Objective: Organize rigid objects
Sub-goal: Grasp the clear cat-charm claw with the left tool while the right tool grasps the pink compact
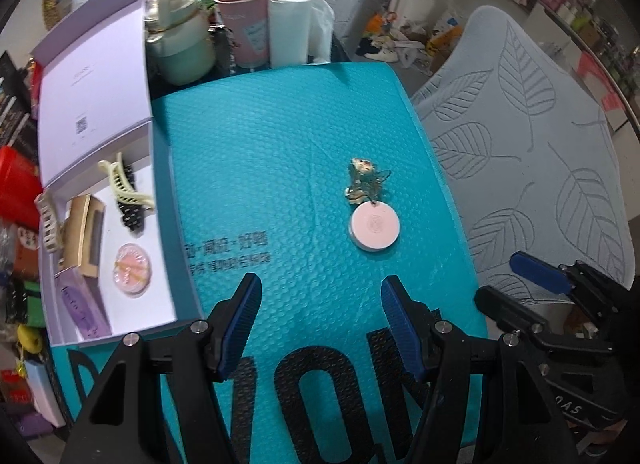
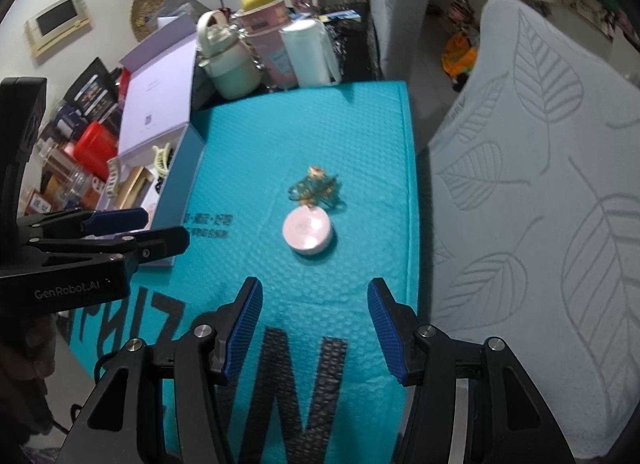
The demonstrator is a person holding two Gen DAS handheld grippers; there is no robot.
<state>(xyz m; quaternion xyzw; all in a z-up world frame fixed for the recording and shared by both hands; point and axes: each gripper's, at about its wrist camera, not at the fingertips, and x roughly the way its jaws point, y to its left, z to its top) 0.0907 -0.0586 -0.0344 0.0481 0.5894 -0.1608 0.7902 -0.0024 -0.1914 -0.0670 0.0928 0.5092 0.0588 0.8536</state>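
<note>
A round pink disc (image 1: 374, 225) with a tangled charm and chain (image 1: 363, 180) lies on the teal bubble mailer (image 1: 260, 168). My left gripper (image 1: 320, 296) hovers open just in front of it, nothing between its blue pads. My right gripper (image 2: 314, 300) is open too, below the pink disc (image 2: 307, 231) in its own view, and appears at the right edge of the left wrist view (image 1: 520, 284). The open lilac box (image 1: 100, 112) at the left holds a cream hair claw (image 1: 124, 184), a pink round compact (image 1: 133, 274), a gold box (image 1: 82, 236) and a purple item.
A pale green bottle (image 1: 180, 44), stacked pink cups (image 1: 244, 4) with a yellow fruit and a white roll (image 1: 290, 28) stand behind the mailer. A grey leaf-patterned chair cover (image 1: 528, 160) lies to the right. A red container (image 1: 16, 184) and clutter crowd the left.
</note>
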